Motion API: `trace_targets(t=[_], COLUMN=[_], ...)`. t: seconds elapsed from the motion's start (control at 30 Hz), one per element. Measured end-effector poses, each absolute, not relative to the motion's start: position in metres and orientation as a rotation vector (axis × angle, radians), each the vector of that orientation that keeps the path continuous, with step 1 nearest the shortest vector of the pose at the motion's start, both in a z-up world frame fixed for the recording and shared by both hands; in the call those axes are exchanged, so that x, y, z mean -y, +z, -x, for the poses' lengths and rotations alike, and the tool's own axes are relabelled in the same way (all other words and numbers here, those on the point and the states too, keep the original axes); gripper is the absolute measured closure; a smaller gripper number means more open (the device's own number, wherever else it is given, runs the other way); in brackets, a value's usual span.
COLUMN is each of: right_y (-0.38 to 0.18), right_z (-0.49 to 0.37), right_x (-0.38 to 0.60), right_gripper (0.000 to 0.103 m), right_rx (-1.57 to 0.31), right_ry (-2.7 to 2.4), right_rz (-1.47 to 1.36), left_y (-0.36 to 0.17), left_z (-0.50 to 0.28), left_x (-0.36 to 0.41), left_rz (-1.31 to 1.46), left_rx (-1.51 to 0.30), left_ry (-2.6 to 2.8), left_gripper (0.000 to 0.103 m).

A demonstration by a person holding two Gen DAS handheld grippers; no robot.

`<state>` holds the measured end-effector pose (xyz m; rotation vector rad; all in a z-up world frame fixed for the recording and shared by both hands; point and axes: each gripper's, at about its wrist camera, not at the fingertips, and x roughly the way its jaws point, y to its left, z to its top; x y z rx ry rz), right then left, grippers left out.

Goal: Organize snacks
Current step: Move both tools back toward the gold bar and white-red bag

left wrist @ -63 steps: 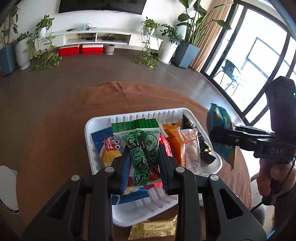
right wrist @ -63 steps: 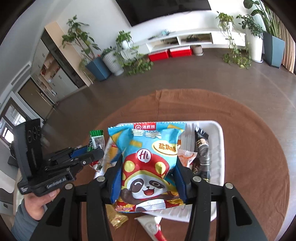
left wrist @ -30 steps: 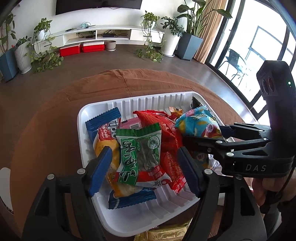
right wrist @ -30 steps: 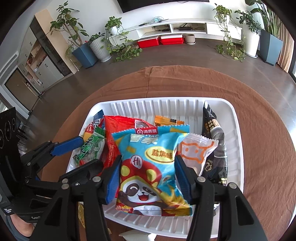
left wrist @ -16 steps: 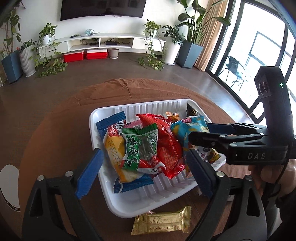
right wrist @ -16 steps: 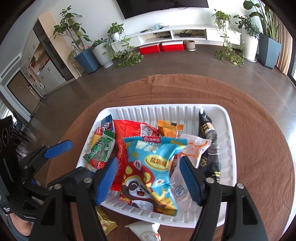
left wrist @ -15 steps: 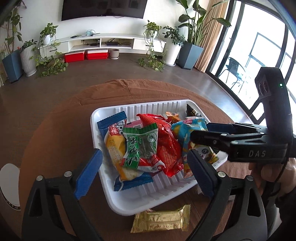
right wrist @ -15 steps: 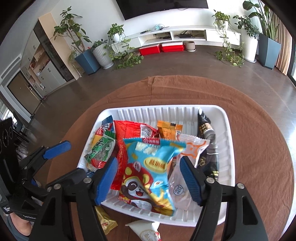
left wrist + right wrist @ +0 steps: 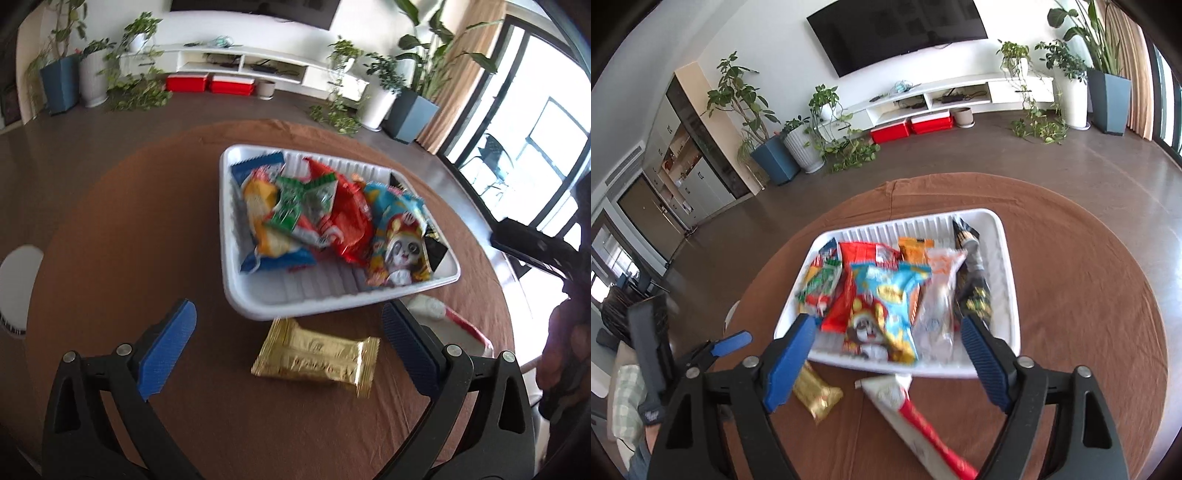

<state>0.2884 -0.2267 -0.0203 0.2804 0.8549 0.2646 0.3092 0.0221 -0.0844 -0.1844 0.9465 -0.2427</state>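
Both claws spread, empty: left claw (image 9: 290,338), right claw (image 9: 888,358) | red-white packet (image 9: 916,417) whole only in right view | blurry

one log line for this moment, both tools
left tool open, empty | right tool open, empty | gold packet, red-white packet outside tray
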Motion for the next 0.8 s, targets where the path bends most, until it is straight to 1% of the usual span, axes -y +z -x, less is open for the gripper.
trace_targets(t=[0.13,0.37,0.63,0.8], right_y=[-0.03,-0.051,-0.052,-0.059], right_z=[-0.261,-0.228,-0.216,-0.205], right_x=[0.224,0.241,0.271,0.27], right_gripper=[0.018,0.019,0.019,0.019], right_rx=[-0.867,-0.894,-0.876,-0.88], right_ry=[0.241,0.215,0.178,0.199], right_rz=[-0.171,-0.125,-0.176,-0.171], left_y=[-0.095,-0.108,-0.112,-0.123], left_z=[-0.3,-0.294,-0.305,-0.321], left_x=[-0.019,-0.003,0.019,0.034], left_rz=[0.212,0.221,0.201,0.162], left_rx=[-0.98,-1.044,-1.072,-1.124], left_ry=[-0.179,-0.123,-0.068,-0.028], left_gripper=[0.001,0.001,0.001,0.001])
